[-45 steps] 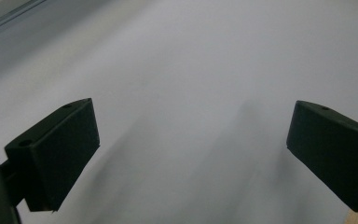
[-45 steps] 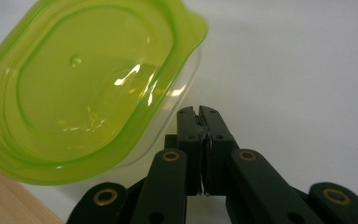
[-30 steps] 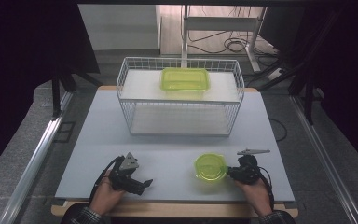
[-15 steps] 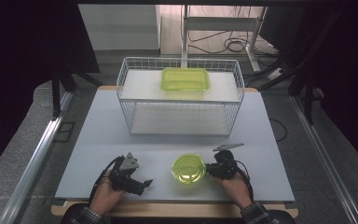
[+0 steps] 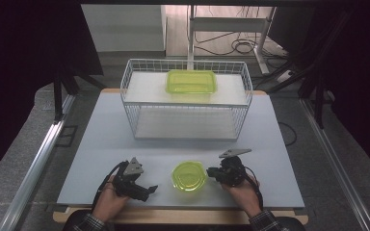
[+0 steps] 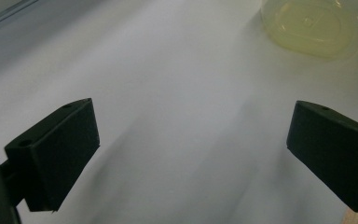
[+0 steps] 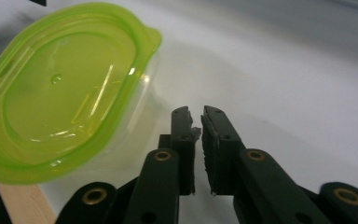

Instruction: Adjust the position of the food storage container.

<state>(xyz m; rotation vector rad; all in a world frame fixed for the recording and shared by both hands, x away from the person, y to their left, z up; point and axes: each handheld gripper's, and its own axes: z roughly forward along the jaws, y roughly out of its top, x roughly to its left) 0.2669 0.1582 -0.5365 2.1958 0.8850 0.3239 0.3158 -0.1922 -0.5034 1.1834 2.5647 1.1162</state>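
I see the round green tub (image 5: pixel 189 175) has slid over since a second ago; it now sits just left of my right claw (image 5: pixel 215 173), whose jaws are nearly pressed together on nothing. My left claw (image 5: pixel 147 191) has stayed put, spread wide. Beyond both claws, a wire basket (image 5: pixel 139 98) holds a green box (image 5: pixel 191 81) on the white table (image 5: pixel 101 134). The room behind is dark.

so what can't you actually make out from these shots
- Whether the round green container holds anything: its lid hides the inside in the high view and the right gripper view.
- Contents of the rectangular green container in the wire basket: too small, seen through mesh.
- Left gripper: the round container is blurred and cut by the top edge in its view.
- Right gripper: cannot tell whether the jaws pinch anything.
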